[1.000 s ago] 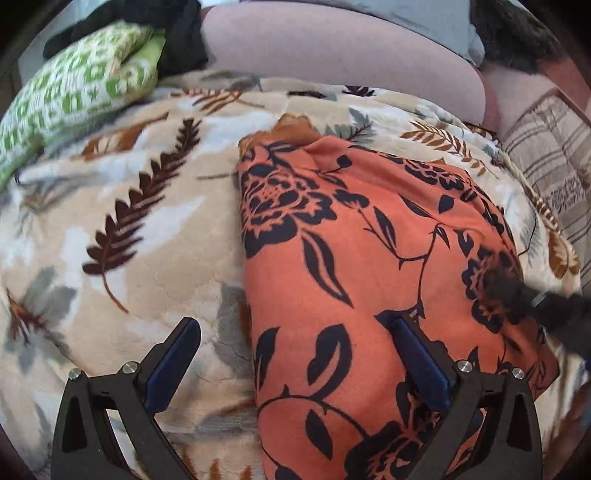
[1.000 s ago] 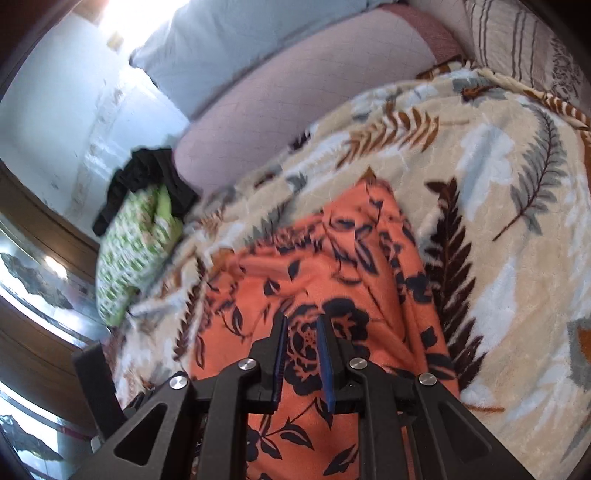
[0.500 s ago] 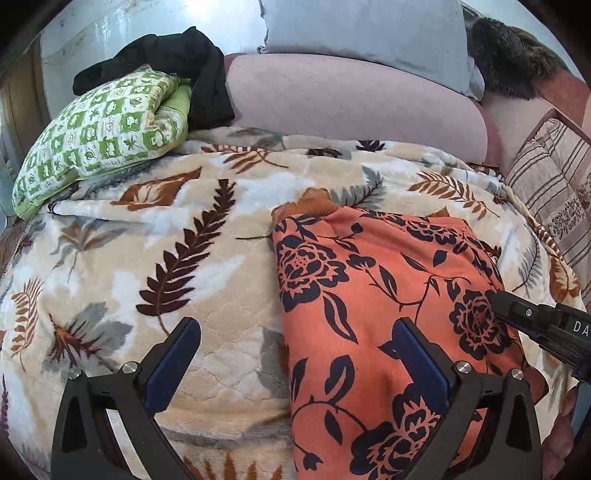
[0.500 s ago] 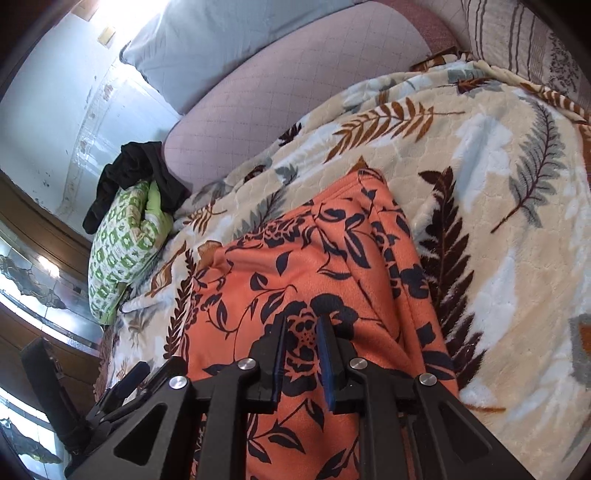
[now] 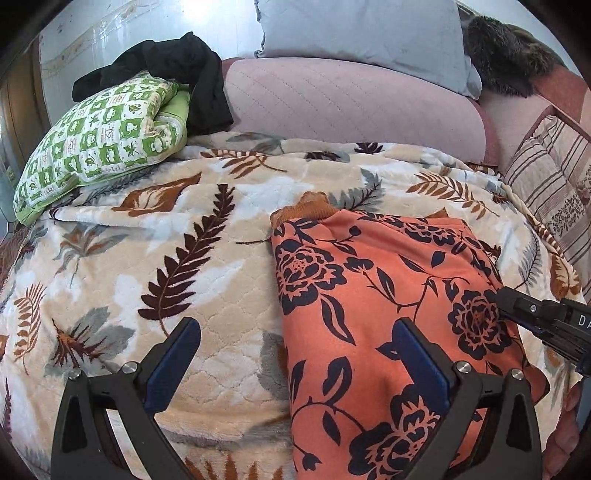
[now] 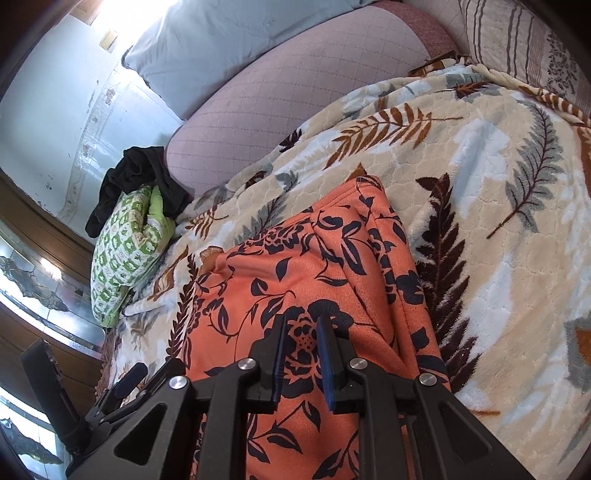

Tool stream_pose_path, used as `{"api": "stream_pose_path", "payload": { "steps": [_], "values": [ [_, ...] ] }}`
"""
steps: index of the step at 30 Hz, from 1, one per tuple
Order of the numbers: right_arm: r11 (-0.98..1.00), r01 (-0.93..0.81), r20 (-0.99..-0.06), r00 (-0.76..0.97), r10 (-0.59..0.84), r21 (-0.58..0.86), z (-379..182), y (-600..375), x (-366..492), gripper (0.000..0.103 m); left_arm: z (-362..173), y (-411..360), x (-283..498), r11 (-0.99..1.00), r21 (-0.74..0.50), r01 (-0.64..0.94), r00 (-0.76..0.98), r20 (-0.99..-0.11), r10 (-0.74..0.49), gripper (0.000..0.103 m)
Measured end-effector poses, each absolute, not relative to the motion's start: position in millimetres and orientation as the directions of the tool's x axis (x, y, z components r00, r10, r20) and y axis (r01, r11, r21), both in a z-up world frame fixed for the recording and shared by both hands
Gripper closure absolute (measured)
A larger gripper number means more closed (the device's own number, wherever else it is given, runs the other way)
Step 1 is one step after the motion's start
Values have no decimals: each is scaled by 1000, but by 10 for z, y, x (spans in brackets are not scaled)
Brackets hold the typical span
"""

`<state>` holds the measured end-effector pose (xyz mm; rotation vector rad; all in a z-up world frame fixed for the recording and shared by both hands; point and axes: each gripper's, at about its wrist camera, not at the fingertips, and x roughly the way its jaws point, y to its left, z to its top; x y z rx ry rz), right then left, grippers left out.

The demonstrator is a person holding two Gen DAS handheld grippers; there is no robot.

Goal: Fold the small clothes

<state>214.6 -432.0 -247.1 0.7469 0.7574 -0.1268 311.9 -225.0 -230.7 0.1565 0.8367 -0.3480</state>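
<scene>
Your left gripper (image 5: pixel 293 360) stands with its blue-padded fingers (image 5: pixel 171 363) wide apart and nothing between them. One finger sits over the blanket (image 5: pixel 207 280), the other over the orange garment (image 5: pixel 373 306).

Your right gripper (image 6: pixel 300 352) has its fingers drawn close, a narrow slot between the pads. They hang over the garment (image 6: pixel 295 280); whether any cloth is pinched in the slot cannot be told. In the left wrist view its black tip (image 5: pixel 517 308) reaches in over the garment's right edge.

Garment: orange knit, printed with dark navy roses, leaves and thin stems. It lies on the right half of the blanket as a long, fairly flat slab running away from you. The left edge is straight and clean. At the far end a ribbed tan cuff (image 5: pixel 306 210) pokes out at the left corner. In the right wrist view a lengthwise ridge runs along its right side, with a layer tucked beneath.

Blanket: cream plush with brown, grey and rust fern leaves.

Farther back, left: a green-and-white patterned pillow (image 5: pixel 99 136), with a black cloth (image 5: pixel 192 77) heaped on it. Behind: a pink quilted bolster (image 5: pixel 351 103), then a pale blue pillow (image 5: pixel 362 33). Far right: a striped cushion (image 5: pixel 554 173).
</scene>
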Motion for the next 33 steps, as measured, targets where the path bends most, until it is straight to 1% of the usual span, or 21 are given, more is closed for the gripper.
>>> {"api": "stream_pose_path", "payload": {
  "steps": [2, 3, 4, 6, 11, 33],
  "values": [
    [740, 360, -661, 736, 149, 568, -2464, -4327, 2139, 83, -2308, -2249, 3121, 932, -1, 363, 617, -749, -241, 0],
    [744, 363, -661, 737, 139, 561, -2453, -4320, 2135, 75, -2307, -2248, 3121, 932, -1, 362, 619, -748, -241, 0],
    [746, 368, -661, 740, 127, 555, -2442, -4316, 2129, 56, -2307, -2248, 3121, 932, 0, 361, 620, -747, -240, 0],
    [750, 363, -636, 765, 99, 553, -2395, -4310, 2088, 22, -2309, -2254, 3121, 932, 5, 363, 621, -747, -238, 0],
    [789, 356, -620, 784, 39, 500, -2270, -4278, 2052, 22, -2319, -2259, 3125, 932, 9, 363, 621, -748, -235, 0],
    [711, 421, -655, 752, 74, 563, -2462, -4646, 1976, 22, -2390, -2271, 3154, 932, -2, 363, 603, -761, -237, 0]
  ]
}}
